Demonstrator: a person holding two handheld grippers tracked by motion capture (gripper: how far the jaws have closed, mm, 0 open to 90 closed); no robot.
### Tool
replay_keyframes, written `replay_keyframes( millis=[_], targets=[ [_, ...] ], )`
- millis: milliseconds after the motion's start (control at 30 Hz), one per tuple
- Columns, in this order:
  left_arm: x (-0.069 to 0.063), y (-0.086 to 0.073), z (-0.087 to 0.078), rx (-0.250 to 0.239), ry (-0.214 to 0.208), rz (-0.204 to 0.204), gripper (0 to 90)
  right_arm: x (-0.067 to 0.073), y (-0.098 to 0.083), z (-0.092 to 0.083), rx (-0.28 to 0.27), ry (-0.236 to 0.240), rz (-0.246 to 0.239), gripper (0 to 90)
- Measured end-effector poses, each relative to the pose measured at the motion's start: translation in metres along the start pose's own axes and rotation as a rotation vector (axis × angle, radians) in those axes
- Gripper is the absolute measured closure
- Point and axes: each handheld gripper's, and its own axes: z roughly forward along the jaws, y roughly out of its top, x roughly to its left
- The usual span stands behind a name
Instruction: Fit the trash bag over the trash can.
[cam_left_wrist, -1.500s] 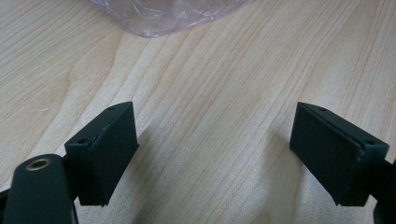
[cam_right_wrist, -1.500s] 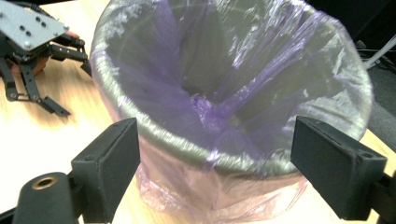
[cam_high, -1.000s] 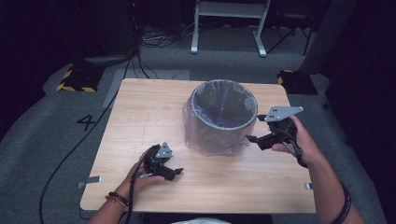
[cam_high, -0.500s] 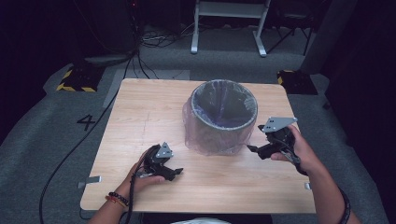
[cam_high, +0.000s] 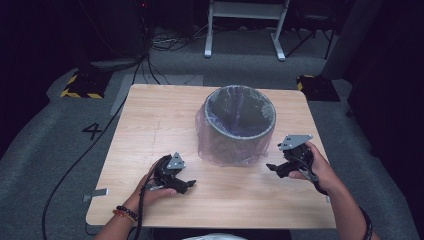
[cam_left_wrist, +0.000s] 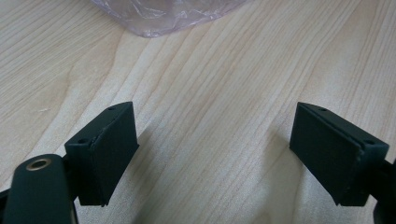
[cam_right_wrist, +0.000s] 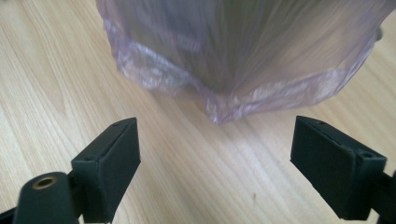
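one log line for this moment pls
left tool: open, empty, on table | right tool: open, empty, beside bin | bin: upright, bag draped over its rim and outside

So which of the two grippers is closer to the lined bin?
The right gripper, beside the bin at its lower right, jaws open toward the bag's hanging edge. The left gripper rests farther back on the table, jaws also open.
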Motion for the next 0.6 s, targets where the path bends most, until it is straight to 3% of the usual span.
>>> replay_keyframes(
  millis=[600],
  targets=[
    [0.0, 0.0, 0.0, 0.0, 0.0, -0.001, 14.7, 0.0, -0.055, 0.017, 0.046, -0.047, 0.078, 15.8]
  ],
)
